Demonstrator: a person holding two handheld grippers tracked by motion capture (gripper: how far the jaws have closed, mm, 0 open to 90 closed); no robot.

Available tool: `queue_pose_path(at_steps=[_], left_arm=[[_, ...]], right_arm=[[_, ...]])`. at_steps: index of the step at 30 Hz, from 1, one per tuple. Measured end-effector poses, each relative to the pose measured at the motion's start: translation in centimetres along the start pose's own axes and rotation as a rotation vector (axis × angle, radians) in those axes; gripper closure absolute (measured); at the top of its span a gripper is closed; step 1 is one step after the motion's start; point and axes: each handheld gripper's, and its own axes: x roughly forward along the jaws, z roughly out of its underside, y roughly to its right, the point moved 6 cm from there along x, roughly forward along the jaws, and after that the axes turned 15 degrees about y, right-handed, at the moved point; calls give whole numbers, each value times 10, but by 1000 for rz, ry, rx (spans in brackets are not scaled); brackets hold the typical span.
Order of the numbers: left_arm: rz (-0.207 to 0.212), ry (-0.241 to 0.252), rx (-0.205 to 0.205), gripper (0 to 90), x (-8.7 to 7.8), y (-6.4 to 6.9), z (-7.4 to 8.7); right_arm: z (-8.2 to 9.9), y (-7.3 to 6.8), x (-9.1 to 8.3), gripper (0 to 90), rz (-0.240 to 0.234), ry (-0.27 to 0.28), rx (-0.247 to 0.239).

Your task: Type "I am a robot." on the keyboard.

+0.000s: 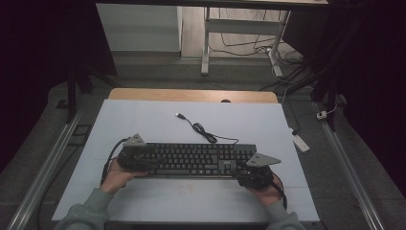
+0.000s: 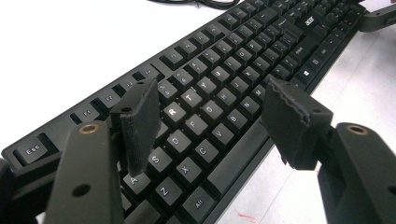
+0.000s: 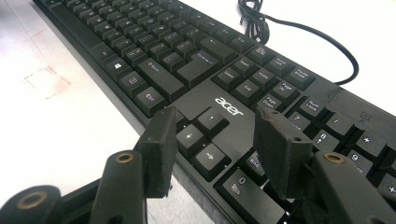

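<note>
A: Where is the keyboard (image 1: 198, 159) now?

B: It lies flat on the white worktop (image 1: 143, 124), on the near half, with its long side across. Its cable (image 1: 203, 132) goes away from the back edge, makes a small bundle and ends in a plug (image 1: 179, 115) on the far part of the worktop.

A: And the left claw (image 2: 210, 126)?

B: It is at the left end of the keyboard. In the left gripper view the jaws stand apart, released, and hold nothing. One pad (image 2: 140, 123) is above the A and S keys, close to the key tops; I cannot tell if it touches them. The other pad (image 2: 292, 121) is over the front edge of the keyboard, near the space bar.

A: The right claw (image 3: 215, 149)?

B: It is at the right end, also released, with a gap between the jaws. The arrow keys (image 3: 203, 137) are seen in this gap. One pad (image 3: 161, 149) is at the front edge of the keyboard, the other (image 3: 280, 156) is above the number pad. The acer logo (image 3: 229, 106) is just beyond them.

A: Who holds them?

B: A person in grey sleeves; the left hand (image 1: 115, 176) and the right hand (image 1: 267, 194) hold the grippers from the near side.
</note>
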Motion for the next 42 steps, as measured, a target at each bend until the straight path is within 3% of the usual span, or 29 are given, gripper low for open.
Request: queue_pose_path(at_steps=[17, 24, 30, 39, 42], left_arm=[[-6, -11, 0, 360, 2, 1, 1], [-6, -21, 4, 359, 5, 1, 2], [-9, -27, 10, 357, 6, 2, 2], [-18, -26, 9, 358, 6, 0, 2], [-30, -15, 0, 358, 6, -1, 1]], right_arm=[[-6, -6, 4, 496, -15, 18, 3], [-11, -12, 13, 521, -43, 25, 10], [-16, -19, 22, 603, -61, 24, 3], [-25, -30, 34, 869, -95, 33, -34], [-29, -34, 41, 895, -110, 25, -45]])
